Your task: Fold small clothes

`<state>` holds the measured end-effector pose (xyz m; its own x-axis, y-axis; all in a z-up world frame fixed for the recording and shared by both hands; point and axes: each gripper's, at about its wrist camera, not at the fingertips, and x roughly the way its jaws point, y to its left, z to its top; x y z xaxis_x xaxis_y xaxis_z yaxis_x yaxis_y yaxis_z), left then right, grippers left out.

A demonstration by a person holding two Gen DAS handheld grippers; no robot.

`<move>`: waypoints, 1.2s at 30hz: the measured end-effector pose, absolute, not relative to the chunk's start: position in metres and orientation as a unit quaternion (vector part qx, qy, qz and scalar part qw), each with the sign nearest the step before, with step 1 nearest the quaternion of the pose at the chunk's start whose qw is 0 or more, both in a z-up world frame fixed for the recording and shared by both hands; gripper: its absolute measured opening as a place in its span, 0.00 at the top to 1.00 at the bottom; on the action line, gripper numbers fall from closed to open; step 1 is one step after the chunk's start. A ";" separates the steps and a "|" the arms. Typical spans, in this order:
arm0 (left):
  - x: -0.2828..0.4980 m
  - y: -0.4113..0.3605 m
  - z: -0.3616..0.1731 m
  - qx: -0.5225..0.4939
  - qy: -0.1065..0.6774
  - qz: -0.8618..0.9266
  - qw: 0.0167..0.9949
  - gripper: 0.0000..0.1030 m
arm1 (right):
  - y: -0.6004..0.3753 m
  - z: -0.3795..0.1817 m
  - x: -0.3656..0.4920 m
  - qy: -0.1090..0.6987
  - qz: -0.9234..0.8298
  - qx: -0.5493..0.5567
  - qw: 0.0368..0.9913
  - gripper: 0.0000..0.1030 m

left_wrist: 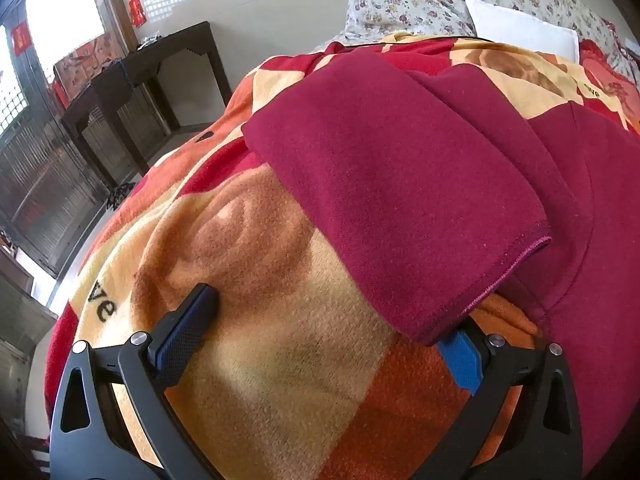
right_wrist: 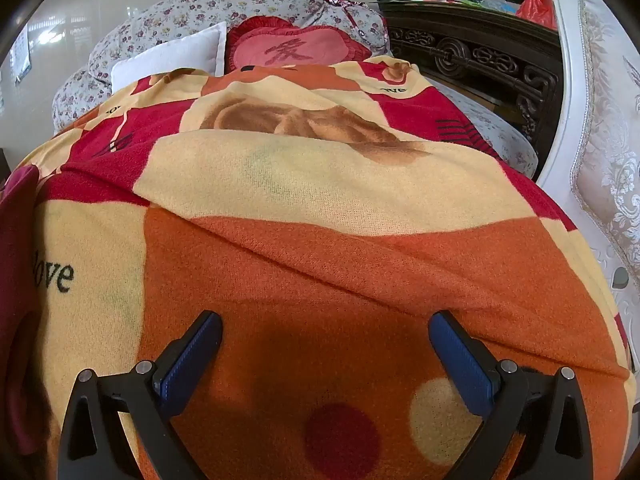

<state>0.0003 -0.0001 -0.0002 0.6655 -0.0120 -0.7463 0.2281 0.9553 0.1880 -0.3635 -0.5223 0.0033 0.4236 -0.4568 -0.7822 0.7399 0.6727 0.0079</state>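
A maroon garment (left_wrist: 400, 184) lies on the orange, cream and red blanket (left_wrist: 280, 360), with a sleeve folded over toward the left and its stitched hem near the lower right. My left gripper (left_wrist: 332, 320) is open just above the blanket; its left fingertip (left_wrist: 200, 300) rests on the blanket and its right blue pad (left_wrist: 460, 360) sits under the sleeve's hem corner. My right gripper (right_wrist: 324, 332) is open and empty over the orange part of the blanket (right_wrist: 320, 280). The maroon garment shows only as a strip at the far left edge of the right wrist view (right_wrist: 16, 260).
Floral pillows (left_wrist: 400, 4), a white pillow (left_wrist: 520, 32) and a red heart cushion (right_wrist: 296, 52) lie at the bed's head. A dark wooden table (left_wrist: 132, 80) stands left of the bed. A carved dark headboard (right_wrist: 480, 56) and white upholstered furniture (right_wrist: 592, 140) stand to the right.
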 end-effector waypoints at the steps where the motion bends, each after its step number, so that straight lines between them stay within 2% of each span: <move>1: 0.000 0.000 0.000 0.134 0.403 -0.066 0.903 0.01 | -0.522 0.003 -0.364 0.394 -0.364 0.177 0.825 0.00; 11: -0.006 -0.007 0.011 0.140 0.440 -0.075 0.884 0.01 | -0.522 0.003 -0.363 0.394 -0.363 0.178 0.825 0.00; 18: -0.070 -0.013 0.041 0.154 0.416 -0.129 0.887 0.01 | -0.522 0.003 -0.363 0.394 -0.363 0.178 0.825 0.00; 24: -0.102 -0.019 0.063 0.110 0.420 -0.177 0.883 0.01 | -0.519 0.009 -0.359 0.412 -0.348 0.172 0.825 0.00; 27: -0.113 -0.031 0.071 0.128 0.406 -0.186 0.885 0.01 | -0.511 0.026 -0.382 0.400 -0.315 0.187 0.840 0.05; 29: -0.122 -0.036 0.075 0.139 0.397 -0.194 0.886 0.01 | -0.506 0.043 -0.405 0.385 -0.307 0.215 0.843 0.05; 36: -0.143 -0.053 0.083 0.121 0.394 -0.245 0.878 0.01 | -0.493 0.145 -0.481 0.370 -0.292 0.192 0.861 0.05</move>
<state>-0.1427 -0.0527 0.0835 0.5693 -0.3339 -0.7513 0.5245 0.8512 0.0191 -0.4807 -0.4925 0.1455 0.5553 -0.3612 -0.7491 0.6452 0.7554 0.1141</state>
